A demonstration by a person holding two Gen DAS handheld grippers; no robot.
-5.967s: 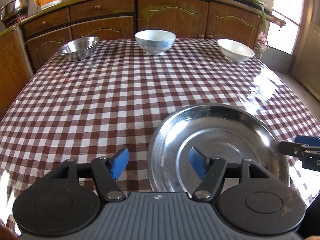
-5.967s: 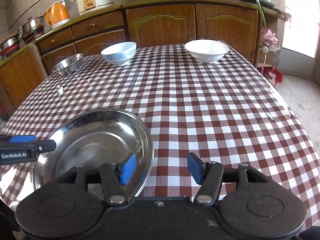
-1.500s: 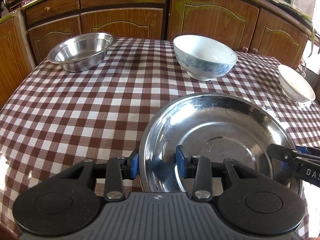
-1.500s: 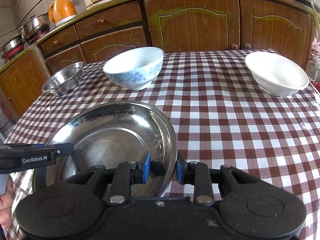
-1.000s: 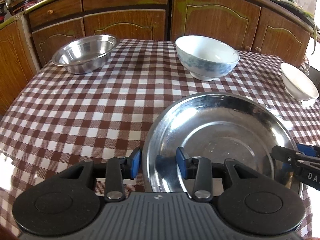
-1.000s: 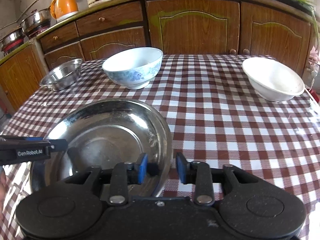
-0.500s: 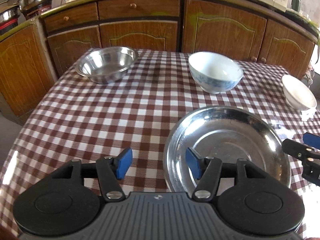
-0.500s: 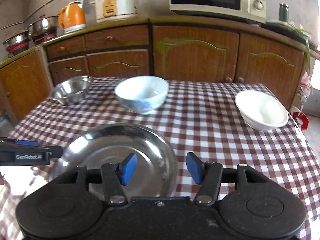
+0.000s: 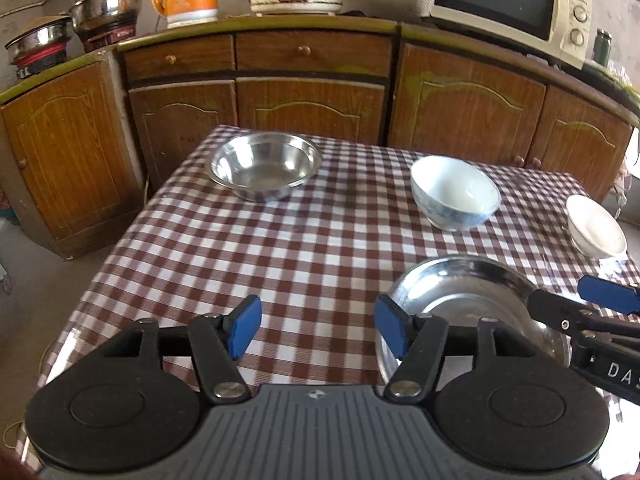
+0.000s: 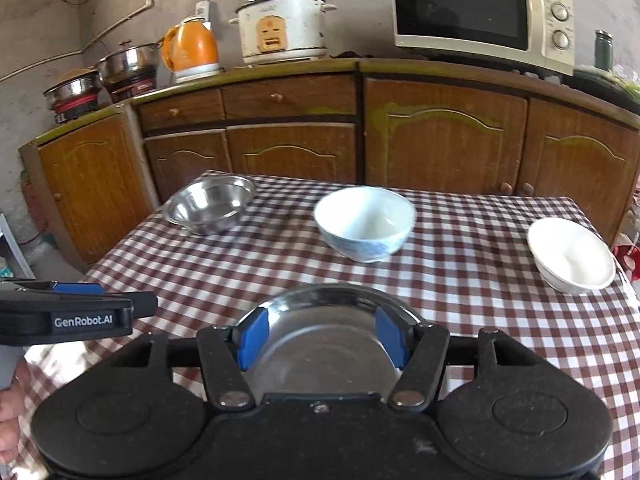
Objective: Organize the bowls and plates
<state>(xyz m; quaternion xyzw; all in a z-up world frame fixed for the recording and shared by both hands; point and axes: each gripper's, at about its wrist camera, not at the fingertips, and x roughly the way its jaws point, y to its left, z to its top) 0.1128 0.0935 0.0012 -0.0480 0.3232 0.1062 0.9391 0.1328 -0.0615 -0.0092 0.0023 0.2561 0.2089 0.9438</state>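
Both grippers, left gripper (image 9: 318, 330) and right gripper (image 10: 322, 340), had just opened and let go, leaving the steel plate (image 9: 472, 300) on the table (image 9: 280, 240) for stacking bowls.

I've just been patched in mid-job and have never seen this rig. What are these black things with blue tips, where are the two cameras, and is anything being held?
There is no robot arm: a person carries a handheld two-finger gripper in each hand, each with a fisheye camera looking along its blue-padded fingers. The left wrist view shows the left gripper; the right wrist view shows the right gripper. Both have just been opening and hold nothing. On the checked tablecloth sit a steel plate nearest, a steel bowl, a blue-patterned bowl and a white bowl.
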